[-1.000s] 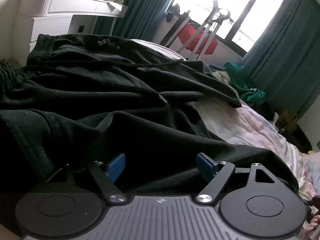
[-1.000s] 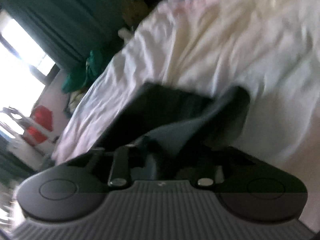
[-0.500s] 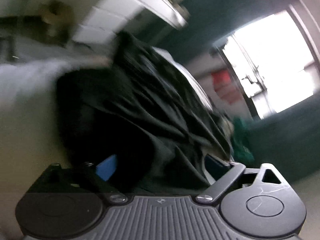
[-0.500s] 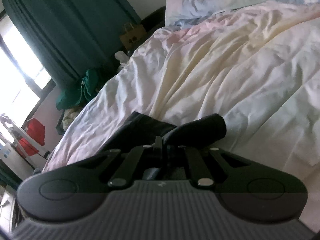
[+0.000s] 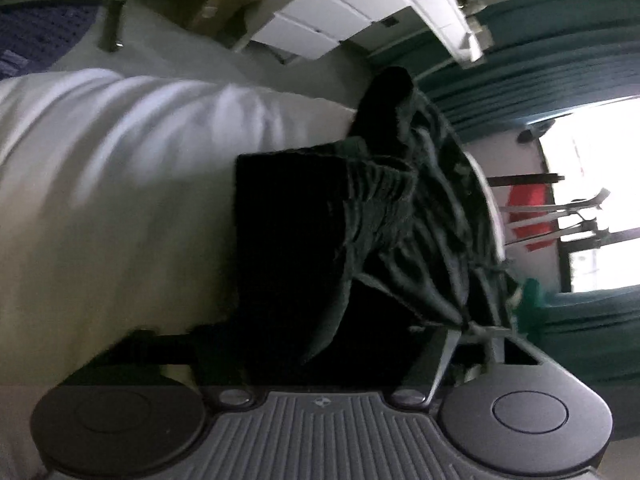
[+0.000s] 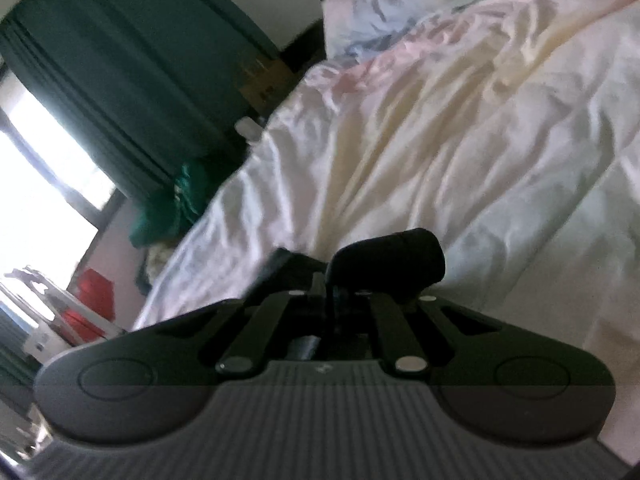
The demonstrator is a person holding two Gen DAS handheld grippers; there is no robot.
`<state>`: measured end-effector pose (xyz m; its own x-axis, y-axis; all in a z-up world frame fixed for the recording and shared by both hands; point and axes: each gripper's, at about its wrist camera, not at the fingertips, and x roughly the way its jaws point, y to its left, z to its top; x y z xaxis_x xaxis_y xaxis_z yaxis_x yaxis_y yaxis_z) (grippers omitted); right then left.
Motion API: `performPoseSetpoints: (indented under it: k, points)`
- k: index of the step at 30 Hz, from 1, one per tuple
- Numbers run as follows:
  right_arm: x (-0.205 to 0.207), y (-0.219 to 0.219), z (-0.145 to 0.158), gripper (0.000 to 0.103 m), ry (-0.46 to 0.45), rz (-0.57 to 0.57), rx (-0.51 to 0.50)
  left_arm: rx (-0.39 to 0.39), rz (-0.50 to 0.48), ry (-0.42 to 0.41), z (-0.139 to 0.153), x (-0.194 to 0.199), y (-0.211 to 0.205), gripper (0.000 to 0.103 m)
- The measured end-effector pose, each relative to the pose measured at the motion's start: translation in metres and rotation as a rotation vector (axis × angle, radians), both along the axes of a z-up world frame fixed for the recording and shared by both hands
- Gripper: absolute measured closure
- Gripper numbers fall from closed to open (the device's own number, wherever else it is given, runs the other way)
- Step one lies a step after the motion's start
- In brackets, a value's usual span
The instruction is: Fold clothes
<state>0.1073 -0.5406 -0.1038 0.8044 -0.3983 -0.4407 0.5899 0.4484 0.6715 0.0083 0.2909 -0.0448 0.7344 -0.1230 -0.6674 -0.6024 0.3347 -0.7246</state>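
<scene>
The right gripper (image 6: 340,292) is clamped fully on a fold of the black knitted garment (image 6: 388,256), low in the frame's centre. The left gripper (image 5: 320,344) is closing with the same garment (image 5: 360,220) between its jaws. I think both corners should be held firmly and lifted together above the pale crumpled bedsheet (image 6: 460,140).

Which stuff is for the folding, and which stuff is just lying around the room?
For the folding:
- black garment
- left gripper, jaws closing around the cloth
- right gripper, shut on a bit of black garment
- bed sheet

Just lying about:
- green cloth
- white drawers
- curtains
</scene>
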Motion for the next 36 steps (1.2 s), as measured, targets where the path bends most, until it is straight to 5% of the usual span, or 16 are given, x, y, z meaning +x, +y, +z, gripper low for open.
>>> performPoseSetpoints:
  k: [1, 2, 4, 12, 17, 24, 27, 33, 36]
  points:
    - [-0.001, 0.001, 0.004, 0.098, -0.012, -0.001, -0.007, 0.005, -0.008, -0.002, 0.004, 0.002, 0.004, 0.077]
    - [-0.003, 0.002, 0.008, 0.098, -0.026, -0.007, -0.013, 0.009, -0.015, -0.004, 0.008, 0.003, 0.007, 0.089]
    - [-0.008, 0.003, 0.016, 0.098, -0.054, -0.025, -0.031, 0.021, -0.028, -0.027, 0.023, 0.005, 0.014, 0.093]
    - [-0.044, 0.024, 0.059, 0.099, -0.024, -0.098, -0.188, 0.086, -0.042, -0.136, 0.099, 0.005, 0.042, 0.095]
    - [-0.081, 0.029, 0.061, 0.099, 0.102, -0.197, -0.189, 0.031, -0.041, -0.087, 0.08, -0.018, 0.063, 0.094]
    - [-0.093, 0.012, 0.013, 0.098, 0.396, -0.161, 0.01, 0.15, -0.114, 0.046, 0.042, -0.034, 0.057, 0.092]
    - [-0.095, 0.003, -0.008, 0.098, 0.431, -0.136, 0.1, 0.186, -0.137, 0.059, 0.04, -0.035, 0.055, 0.086]
    - [-0.107, 0.004, 0.002, 0.09, 0.307, -0.185, 0.109, 0.38, -0.188, 0.134, 0.066, -0.042, 0.041, 0.033]
    - [-0.106, 0.013, 0.019, 0.041, 0.293, -0.188, 0.015, 0.509, -0.182, 0.095, 0.087, -0.058, 0.025, 0.012]
